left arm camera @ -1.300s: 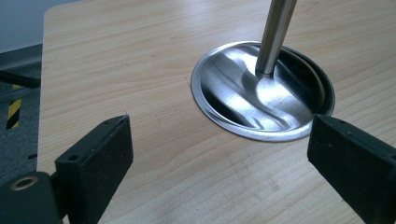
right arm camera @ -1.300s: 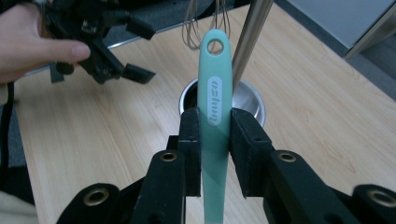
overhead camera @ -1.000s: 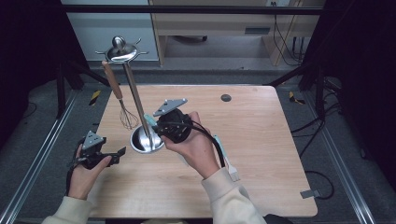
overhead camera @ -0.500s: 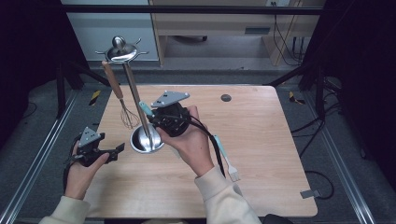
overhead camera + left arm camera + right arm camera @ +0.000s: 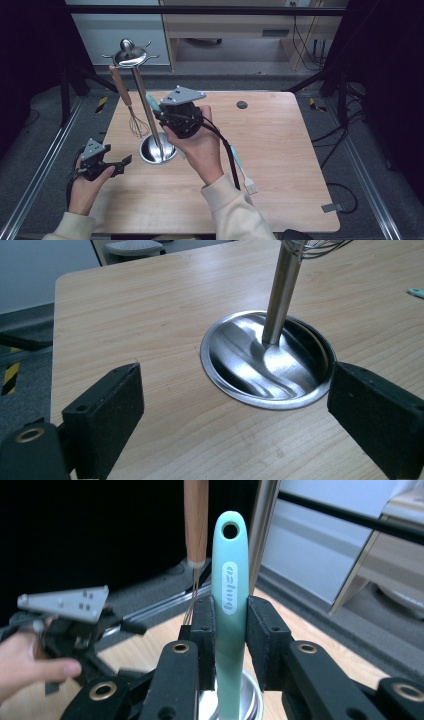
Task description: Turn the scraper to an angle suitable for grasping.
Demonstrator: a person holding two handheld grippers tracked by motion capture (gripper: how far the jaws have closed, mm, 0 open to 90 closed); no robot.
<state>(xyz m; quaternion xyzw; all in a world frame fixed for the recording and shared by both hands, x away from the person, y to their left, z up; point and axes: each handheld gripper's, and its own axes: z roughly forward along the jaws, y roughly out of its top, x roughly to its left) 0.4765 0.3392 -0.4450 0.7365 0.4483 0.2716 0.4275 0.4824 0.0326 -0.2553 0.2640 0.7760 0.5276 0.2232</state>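
A steel utensil stand (image 5: 158,151) has a round base, a tall pole and hooks at its top (image 5: 129,54). From it hangs a whisk (image 5: 131,111) with a wooden handle. My right gripper (image 5: 161,115) is raised beside the pole, shut on a teal handle (image 5: 152,103) with a hole at its tip. In the right gripper view the pads clamp that handle (image 5: 230,580) upright, with the whisk handle (image 5: 195,520) just behind. My left gripper (image 5: 124,163) rests low at the table's left, open and facing the stand's base (image 5: 270,360).
A second teal tool with a white head (image 5: 243,174) lies on the wooden table (image 5: 280,150) beside the right forearm. A small dark disc (image 5: 242,105) sits near the far edge. Metal frame rails run along both sides of the table.
The right gripper has risen with the teal handle, moving up along the stand's pole and slightly left. The left gripper has stayed where it was.
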